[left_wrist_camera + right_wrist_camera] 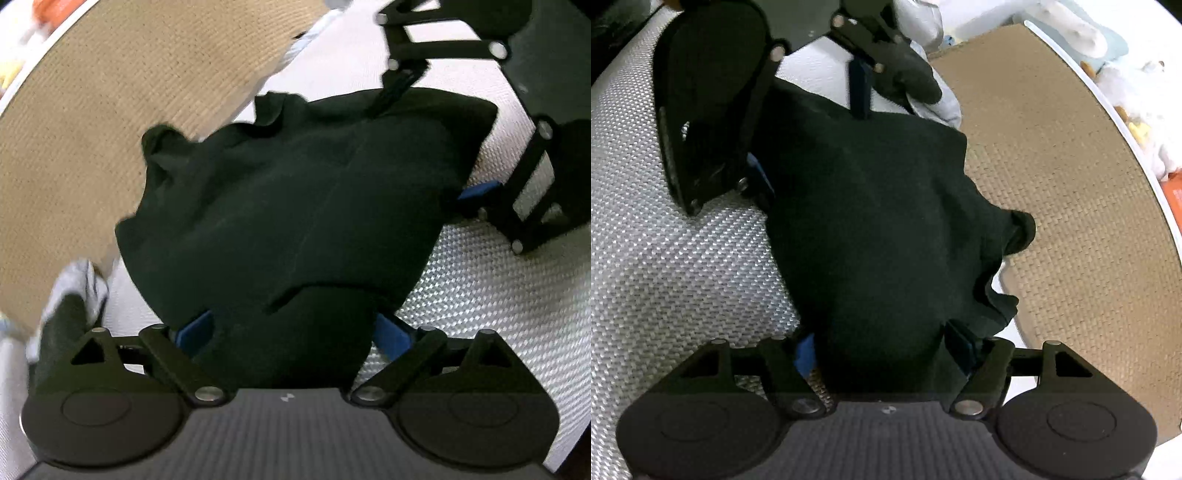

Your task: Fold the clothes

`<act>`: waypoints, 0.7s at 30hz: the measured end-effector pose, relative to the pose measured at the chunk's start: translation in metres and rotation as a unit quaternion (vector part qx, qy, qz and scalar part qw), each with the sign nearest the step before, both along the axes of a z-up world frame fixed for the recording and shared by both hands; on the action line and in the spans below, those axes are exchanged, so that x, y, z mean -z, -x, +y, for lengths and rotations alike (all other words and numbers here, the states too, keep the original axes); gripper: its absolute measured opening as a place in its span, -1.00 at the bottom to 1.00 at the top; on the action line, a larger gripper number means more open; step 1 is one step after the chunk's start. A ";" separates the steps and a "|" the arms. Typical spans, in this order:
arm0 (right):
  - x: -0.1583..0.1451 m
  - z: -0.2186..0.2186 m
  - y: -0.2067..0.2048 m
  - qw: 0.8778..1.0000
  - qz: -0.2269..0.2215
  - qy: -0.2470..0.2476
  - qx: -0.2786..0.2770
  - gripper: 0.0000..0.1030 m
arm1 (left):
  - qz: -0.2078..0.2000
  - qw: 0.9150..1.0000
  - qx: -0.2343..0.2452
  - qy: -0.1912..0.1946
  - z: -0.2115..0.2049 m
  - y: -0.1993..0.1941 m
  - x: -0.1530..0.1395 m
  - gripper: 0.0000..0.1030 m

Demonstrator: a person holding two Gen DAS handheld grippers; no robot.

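A dark green garment (295, 206) (879, 221) lies bunched in a thick fold on a white woven cushion (480, 295) (683, 258), one edge hanging over the cushion's side. My left gripper (295, 334) (809, 142) stands wide open at one end, its blue pads (199, 332) on either side of the cloth. From the opposite end my right gripper (884, 352) (432, 144) straddles the fold, jaws open, with cloth lying against its blue pads (805, 354). The two grippers face each other across the garment.
Beside the cushion lies a tan woven mat (110, 129) (1052, 166) with a white rim (1108, 110); blurred pale and orange items sit beyond it. A pale grey-blue cloth (81, 284) (942, 103) lies crumpled at the cushion's edge near my left gripper.
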State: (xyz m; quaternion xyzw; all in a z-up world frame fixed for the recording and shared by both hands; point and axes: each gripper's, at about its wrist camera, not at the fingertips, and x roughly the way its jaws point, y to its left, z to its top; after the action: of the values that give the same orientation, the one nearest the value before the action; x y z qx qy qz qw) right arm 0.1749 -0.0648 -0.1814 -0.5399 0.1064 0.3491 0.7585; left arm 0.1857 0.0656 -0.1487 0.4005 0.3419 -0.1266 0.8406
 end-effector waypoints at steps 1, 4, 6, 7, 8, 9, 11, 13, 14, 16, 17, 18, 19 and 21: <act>-0.001 0.002 -0.002 1.000 0.004 0.002 -0.001 0.41 | 0.000 1.000 0.009 -0.007 -0.001 -0.001 0.001 0.85; -0.003 0.007 -0.008 1.000 0.010 0.011 -0.003 0.40 | 0.004 1.000 0.018 -0.019 0.000 -0.007 0.001 0.85; -0.003 0.012 -0.011 1.000 0.010 0.016 -0.004 0.40 | 0.001 0.999 0.022 -0.036 -0.002 -0.009 0.003 0.84; -0.003 0.014 -0.012 1.000 0.009 0.018 -0.005 0.40 | -0.002 0.999 0.024 -0.045 -0.002 -0.010 0.005 0.82; -0.004 0.015 -0.013 1.000 0.009 0.019 -0.006 0.40 | -0.003 0.998 0.028 -0.052 -0.003 -0.010 0.006 0.80; -0.002 0.017 -0.017 1.000 0.011 0.019 -0.005 0.39 | -0.001 0.998 0.035 -0.057 -0.003 -0.011 0.008 0.73; -0.002 0.019 -0.018 1.000 0.020 0.016 -0.002 0.32 | 0.009 0.998 0.041 -0.051 -0.003 -0.011 0.009 0.46; -0.003 0.021 -0.023 0.999 0.036 0.010 0.005 0.03 | 0.027 0.999 0.036 -0.028 -0.002 -0.011 0.007 -0.08; -0.003 0.021 -0.022 0.999 0.039 0.006 0.010 -0.02 | 0.035 0.999 0.033 -0.017 -0.001 -0.011 0.006 -0.12; -0.005 0.020 -0.020 0.999 0.046 0.000 0.015 -0.20 | 0.034 0.999 0.035 -0.015 -0.002 -0.005 0.007 -0.27; -0.007 0.019 -0.020 0.999 0.049 -0.001 0.016 -0.23 | 0.034 0.998 0.039 -0.019 -0.003 -0.002 0.007 -0.33; -0.009 0.018 -0.020 0.999 0.052 -0.002 0.016 -0.28 | 0.035 0.998 0.045 -0.024 -0.004 0.003 0.006 -0.39; -0.013 0.017 -0.018 0.998 0.061 -0.001 0.014 -0.31 | 0.036 0.998 0.052 -0.025 -0.004 0.007 0.003 -0.41; -0.025 0.012 -0.014 0.996 0.083 -0.005 0.014 -0.34 | 0.039 0.997 0.063 -0.015 -0.003 0.017 -0.007 -0.46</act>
State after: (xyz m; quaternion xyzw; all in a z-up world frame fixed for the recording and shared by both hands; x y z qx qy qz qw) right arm 0.1893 -0.0526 -0.1560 -0.5037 0.1742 0.3826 0.7547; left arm 0.1683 0.0622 -0.1421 0.4290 0.3500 -0.1897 0.8108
